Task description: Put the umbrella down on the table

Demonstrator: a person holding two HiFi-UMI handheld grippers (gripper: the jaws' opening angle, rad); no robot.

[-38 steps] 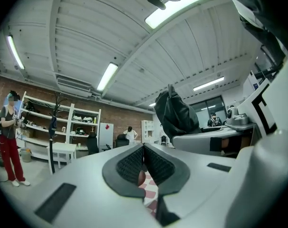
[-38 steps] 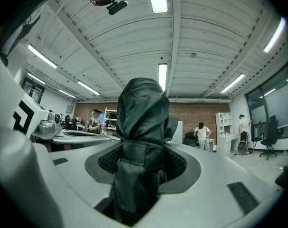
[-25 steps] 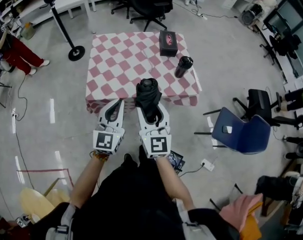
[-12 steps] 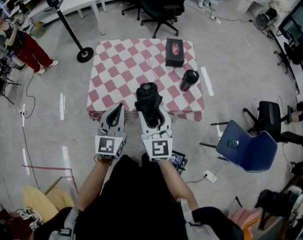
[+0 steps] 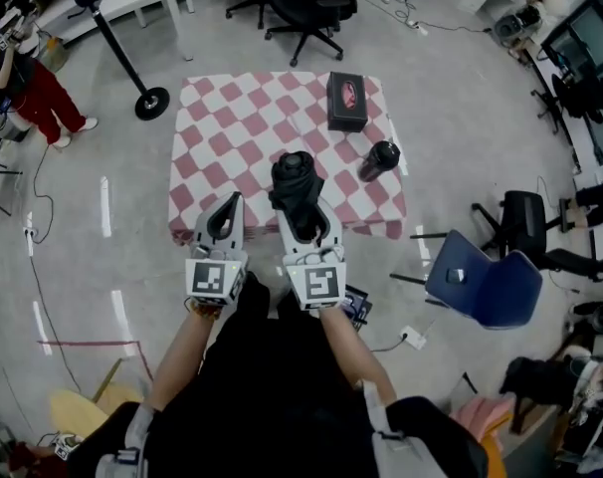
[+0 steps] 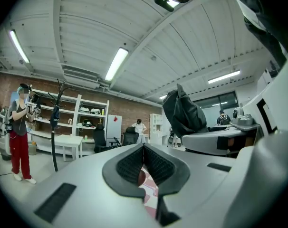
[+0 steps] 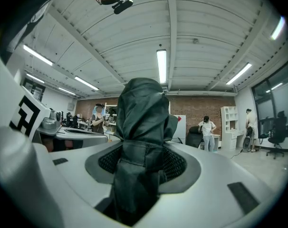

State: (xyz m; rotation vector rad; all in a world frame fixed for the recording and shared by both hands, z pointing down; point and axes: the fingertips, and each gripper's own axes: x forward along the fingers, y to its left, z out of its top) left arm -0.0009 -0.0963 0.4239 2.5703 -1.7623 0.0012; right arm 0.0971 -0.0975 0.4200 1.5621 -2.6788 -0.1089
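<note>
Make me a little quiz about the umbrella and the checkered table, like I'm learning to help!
1. True or false: the umbrella already lies on the table.
2. What holds the umbrella? A) a bare hand B) the right gripper C) a string
3. Fill in: on the table stand a black box and a black ____.
Key: 1 false, it is held off the table. 2 B, its jaws are shut on it. 3 cup.

I read the black folded umbrella (image 7: 138, 127) as matt, creased cloth. My right gripper (image 5: 303, 222) is smooth white plastic with dark ribbed pads (image 7: 174, 164). The red-and-white checked tablecloth (image 5: 237, 132) looks like soft fabric, and the grey floor (image 5: 132, 227) is glossy.
</note>
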